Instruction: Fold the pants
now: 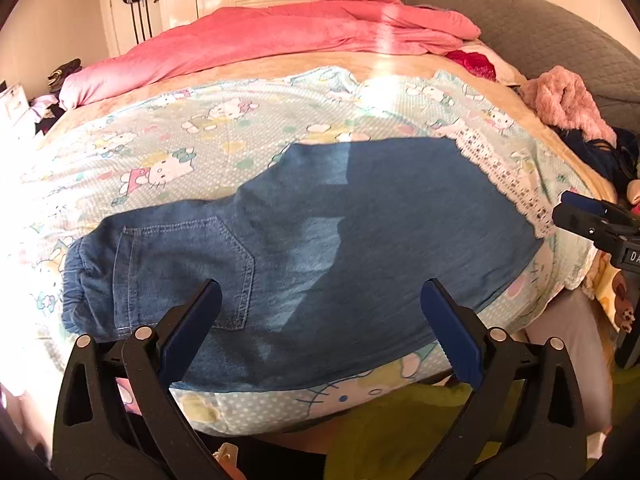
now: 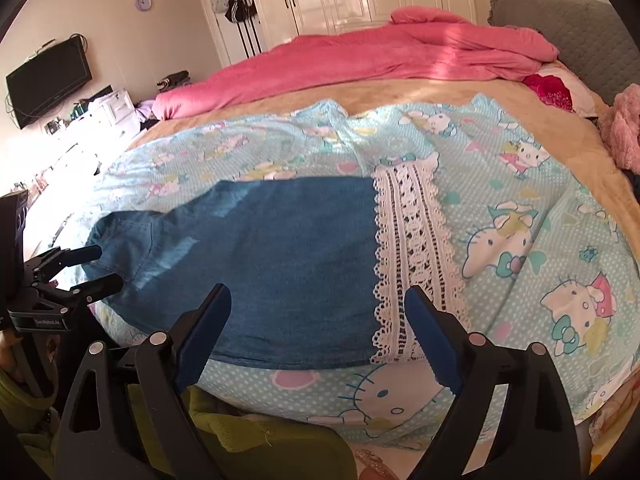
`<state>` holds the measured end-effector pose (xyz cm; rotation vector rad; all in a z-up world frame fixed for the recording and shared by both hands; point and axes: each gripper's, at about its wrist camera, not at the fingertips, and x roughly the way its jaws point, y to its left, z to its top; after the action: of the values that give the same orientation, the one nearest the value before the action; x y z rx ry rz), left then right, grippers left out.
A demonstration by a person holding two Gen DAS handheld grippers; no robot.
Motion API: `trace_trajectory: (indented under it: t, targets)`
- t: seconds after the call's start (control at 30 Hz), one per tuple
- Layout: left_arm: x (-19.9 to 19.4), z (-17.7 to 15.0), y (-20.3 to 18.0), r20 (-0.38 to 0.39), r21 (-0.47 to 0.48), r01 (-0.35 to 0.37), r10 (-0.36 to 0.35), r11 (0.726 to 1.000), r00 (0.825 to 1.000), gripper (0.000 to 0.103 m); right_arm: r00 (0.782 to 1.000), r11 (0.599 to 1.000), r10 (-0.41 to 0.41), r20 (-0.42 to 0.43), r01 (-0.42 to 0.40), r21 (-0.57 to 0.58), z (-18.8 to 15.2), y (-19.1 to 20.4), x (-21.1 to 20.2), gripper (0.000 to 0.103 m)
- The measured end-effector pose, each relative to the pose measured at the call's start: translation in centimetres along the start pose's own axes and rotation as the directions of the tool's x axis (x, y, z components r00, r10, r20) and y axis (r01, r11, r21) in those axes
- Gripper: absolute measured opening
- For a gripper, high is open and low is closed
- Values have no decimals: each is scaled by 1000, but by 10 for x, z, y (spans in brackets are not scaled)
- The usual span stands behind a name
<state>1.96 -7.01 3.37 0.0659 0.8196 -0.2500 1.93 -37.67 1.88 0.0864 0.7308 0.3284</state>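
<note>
waistband end: far left of the pants [image 1: 304, 240], elastic bunched, back pocket [image 1: 184, 268] facing up
pants: blue denim, lying flat on the cartoon-print sheet [image 1: 224, 128] near the bed's near edge, looks already folded leg over leg (judgement from the single leg outline)
left gripper [image 1: 320, 320]: jaws wide apart, nothing between them, hovering over the pocket and seat area, not touching cloth
hem end: right side, straight edge sitting just beside the white lace trim [image 2: 408, 248] of the sheet
right gripper [image 2: 318, 324]: jaws spread wide, empty, hanging above the hem end and lace
handling: soft thin denim, light, limp, will drape and sag when lifted; not slippery, not fragile; elastic waist bulkier than the rest
where to grip: pinch the two hem corners at right, or waistband corners at left, top layers together (a mid-panel pinch would just tent the fabric)
next fold, judged: bring one end over onto the other to halve the length
far side: pink duvet [image 1: 256, 40] heaped well clear of the pants
</note>
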Motion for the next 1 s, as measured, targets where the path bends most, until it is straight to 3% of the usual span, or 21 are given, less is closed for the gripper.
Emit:
trace_trajectory:
  t: [0.43,1.0]
  targets:
    - [0,22,-24,7,21,11,-11,1000,1000,93,996,998,-35,86,30,60,1,-25,-25,88]
    - [46,62,-78,-30,146,46,-42,988,999,93,997,989,-44,56,35,146,-19,-61,-8,88]
